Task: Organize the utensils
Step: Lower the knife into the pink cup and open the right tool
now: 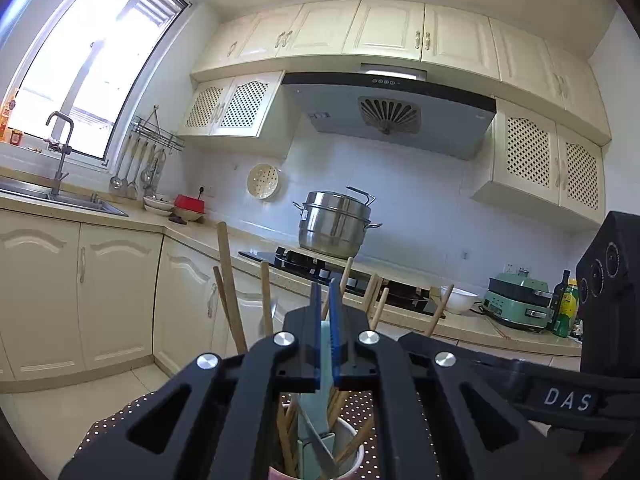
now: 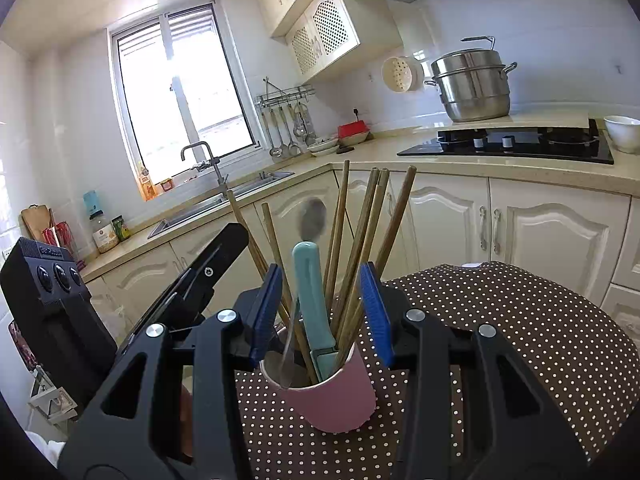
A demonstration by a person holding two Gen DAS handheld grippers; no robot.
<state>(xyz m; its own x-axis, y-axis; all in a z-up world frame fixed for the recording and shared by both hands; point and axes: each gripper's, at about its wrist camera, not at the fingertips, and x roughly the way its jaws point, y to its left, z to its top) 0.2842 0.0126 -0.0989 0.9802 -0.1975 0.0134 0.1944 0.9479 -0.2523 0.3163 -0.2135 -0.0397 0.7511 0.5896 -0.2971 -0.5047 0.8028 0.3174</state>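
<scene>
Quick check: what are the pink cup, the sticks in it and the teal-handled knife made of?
Pink cup: matte, thin white rim, probably paper or plastic. Sticks: bare wood or bamboo, brown, unvarnished. Teal-handled knife: smooth glossy handle, likely plastic; grey blade in the left wrist view looks like metal.

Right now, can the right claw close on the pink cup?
Probably yes: the right claw is open, its fingers either side of the pink cup rim. The left claw, pinching the teal knife, crowds the top.

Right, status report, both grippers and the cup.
Left gripper shut on teal knife. Right gripper open, straddling pink cup. Chopsticks crowd the knife.
</scene>
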